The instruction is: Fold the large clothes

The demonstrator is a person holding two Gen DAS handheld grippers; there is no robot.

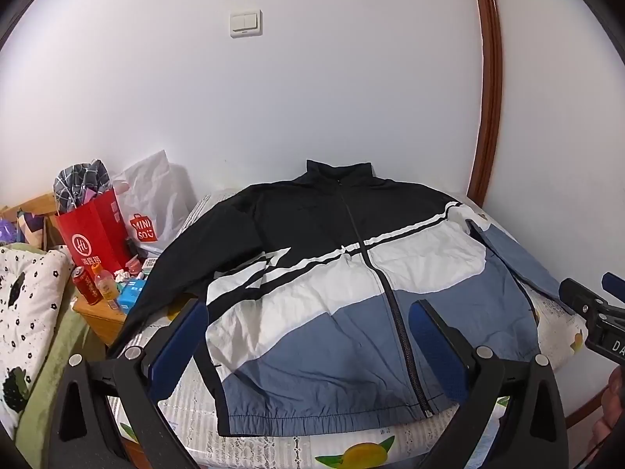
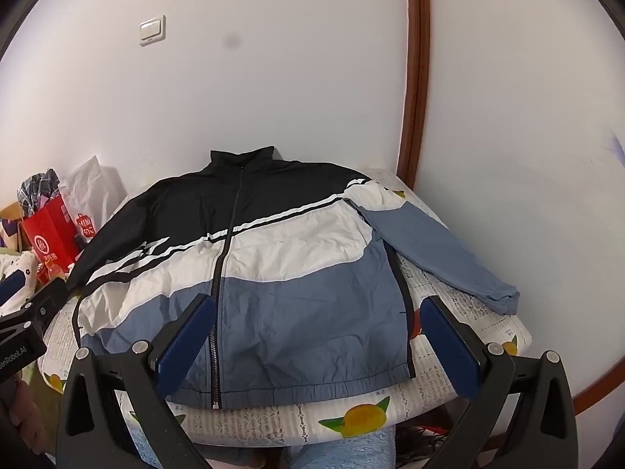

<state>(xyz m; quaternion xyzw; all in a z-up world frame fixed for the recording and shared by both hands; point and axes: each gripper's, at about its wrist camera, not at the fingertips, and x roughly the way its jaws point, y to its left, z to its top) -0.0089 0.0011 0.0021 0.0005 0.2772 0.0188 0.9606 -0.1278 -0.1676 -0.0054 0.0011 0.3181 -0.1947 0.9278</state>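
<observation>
A zipped jacket in black, white and blue lies flat, front up, on a small table covered with a fruit-print cloth. Its collar points at the wall and its hem faces me. The black sleeve hangs off the left side. The blue sleeve lies spread out to the right. My left gripper hovers open above the jacket's lower left part, nothing between its blue pads. My right gripper hovers open above the lower right part, also holding nothing. Each gripper shows at the edge of the other's view.
A wooden side table at the left holds a red paper bag, a white shopping bag, a can and bottles. A patterned quilt lies further left. White wall behind, a brown door frame at the right.
</observation>
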